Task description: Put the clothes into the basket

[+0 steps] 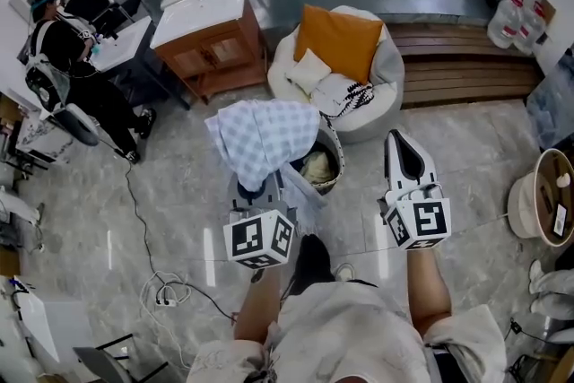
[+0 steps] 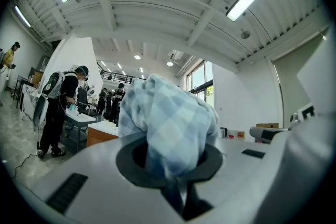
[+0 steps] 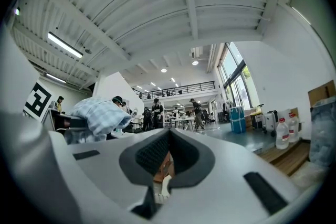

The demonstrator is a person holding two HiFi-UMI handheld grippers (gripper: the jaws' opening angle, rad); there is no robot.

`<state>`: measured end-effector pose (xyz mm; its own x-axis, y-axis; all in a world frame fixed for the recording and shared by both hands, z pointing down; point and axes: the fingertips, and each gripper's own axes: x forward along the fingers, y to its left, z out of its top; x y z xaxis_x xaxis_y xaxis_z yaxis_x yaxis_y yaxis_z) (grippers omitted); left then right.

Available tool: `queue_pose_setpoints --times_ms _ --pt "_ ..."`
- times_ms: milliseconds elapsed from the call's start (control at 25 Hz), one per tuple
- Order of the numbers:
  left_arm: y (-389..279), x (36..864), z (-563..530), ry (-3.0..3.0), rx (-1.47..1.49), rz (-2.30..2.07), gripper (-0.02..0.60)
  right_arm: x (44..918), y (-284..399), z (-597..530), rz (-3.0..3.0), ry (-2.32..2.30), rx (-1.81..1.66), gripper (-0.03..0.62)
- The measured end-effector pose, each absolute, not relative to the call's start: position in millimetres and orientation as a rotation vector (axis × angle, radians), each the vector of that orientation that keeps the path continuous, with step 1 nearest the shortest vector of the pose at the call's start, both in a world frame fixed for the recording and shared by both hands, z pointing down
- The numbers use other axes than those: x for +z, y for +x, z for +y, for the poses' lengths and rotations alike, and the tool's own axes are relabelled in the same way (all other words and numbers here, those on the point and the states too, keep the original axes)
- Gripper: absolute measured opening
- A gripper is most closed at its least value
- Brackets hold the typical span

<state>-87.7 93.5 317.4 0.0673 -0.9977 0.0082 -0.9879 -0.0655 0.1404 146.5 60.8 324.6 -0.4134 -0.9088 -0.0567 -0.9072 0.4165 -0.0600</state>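
A blue-and-white checked garment point(image 1: 265, 137) is bunched in my left gripper point(image 1: 261, 186), which is shut on it; the fabric covers the fingertips. In the left gripper view the same garment point(image 2: 170, 123) rises out of the jaws of that gripper point(image 2: 177, 178). It hangs over the left rim of a dark round basket point(image 1: 334, 178) on the floor, with a pale cloth point(image 1: 317, 166) inside. My right gripper point(image 1: 405, 148) is held level to the right of the basket, shut and holding nothing. In its own view the right gripper point(image 3: 167, 136) has its jaw tips together, and the garment point(image 3: 100, 115) shows at left.
Behind the basket sits a white beanbag chair point(image 1: 381, 76) with an orange cushion point(image 1: 339, 40). A wooden cabinet point(image 1: 211, 49) stands at back left, a person point(image 1: 76, 72) works at a desk at far left, wooden steps point(image 1: 466, 63) lie at right, and cables point(image 1: 166, 287) trail on the floor.
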Motion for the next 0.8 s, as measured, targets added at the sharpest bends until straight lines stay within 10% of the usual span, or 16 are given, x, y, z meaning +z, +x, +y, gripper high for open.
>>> queue_pose_setpoints --times_ms 800 --pt "-168 301 -88 2.332 -0.187 -1.872 0.063 301 33 -95 2.599 -1.736 0.053 -0.012"
